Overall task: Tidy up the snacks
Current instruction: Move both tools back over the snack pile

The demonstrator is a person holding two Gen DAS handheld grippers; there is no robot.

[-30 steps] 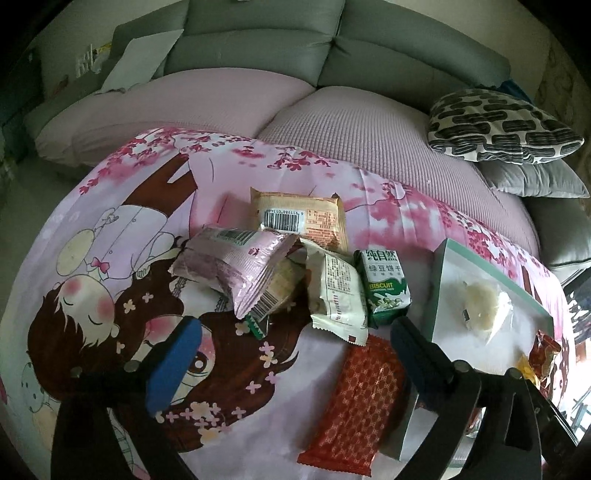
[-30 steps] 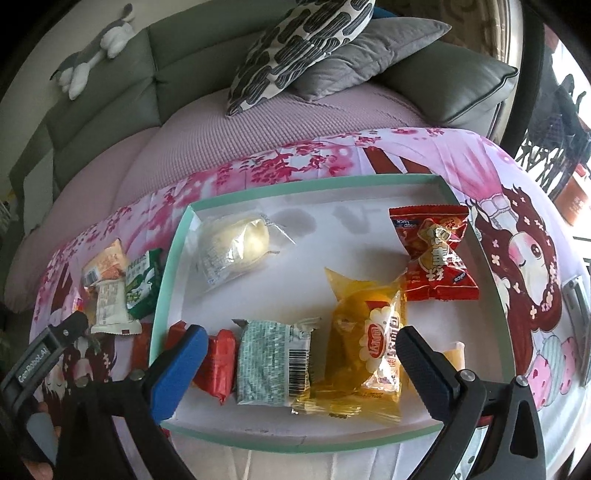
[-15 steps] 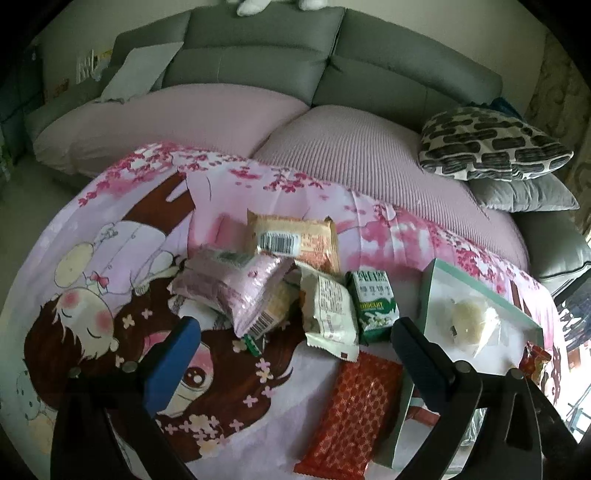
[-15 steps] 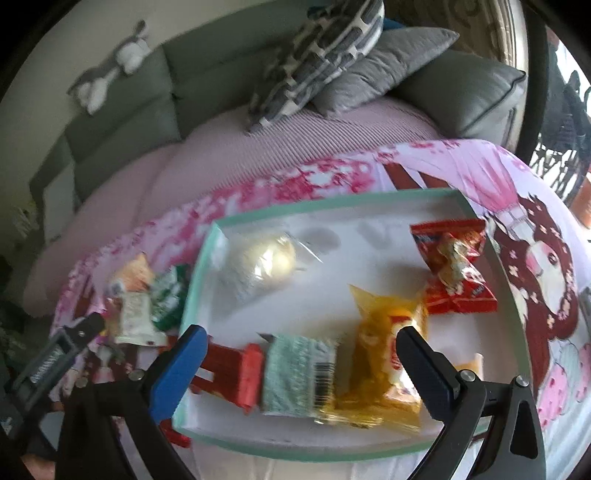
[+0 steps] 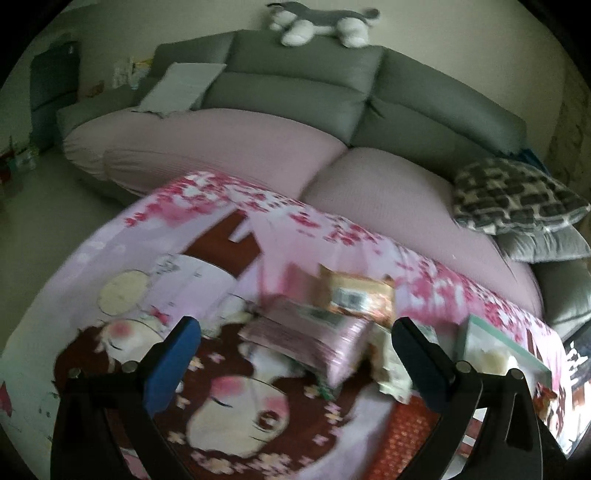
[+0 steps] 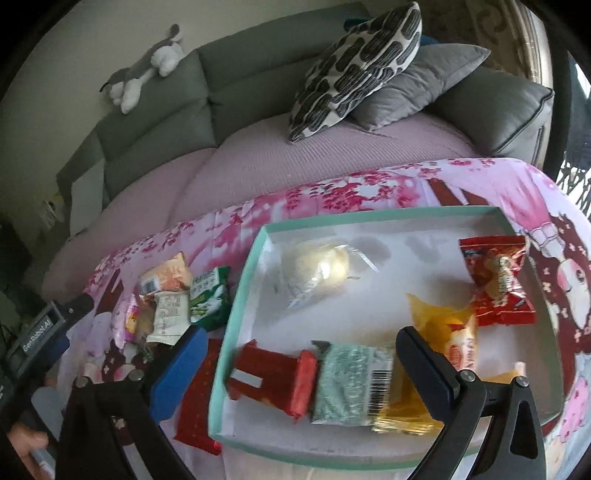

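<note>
A white tray with a teal rim [image 6: 240,317] lies on the pink cartoon cloth. It holds a clear-wrapped bun [image 6: 317,269], a red packet [image 6: 495,284], a yellow packet [image 6: 450,339], a teal packet [image 6: 351,384] and a red bar [image 6: 273,380]. My right gripper [image 6: 300,338] hangs open over the tray's near side, holding nothing. Left of the tray lie a green biscuit packet [image 6: 210,299], a white packet [image 6: 168,319], an orange packet [image 5: 354,295], a pink packet [image 5: 314,343] and a red patterned packet [image 6: 195,402]. My left gripper [image 5: 295,332] is open above this pile, empty.
A grey sofa with pink seat covers [image 5: 229,155] runs behind the table. A patterned cushion [image 6: 354,70] and a grey cushion [image 6: 424,81] lie on it, and a plush toy [image 5: 321,26] sits on its back. A hand [image 6: 26,439] holds the left tool's body [image 6: 37,336].
The left view has tilted up and is blurred; the loose pile now sits low between its fingers. The right gripper has shifted a little left over the tray. Both stay open.
</note>
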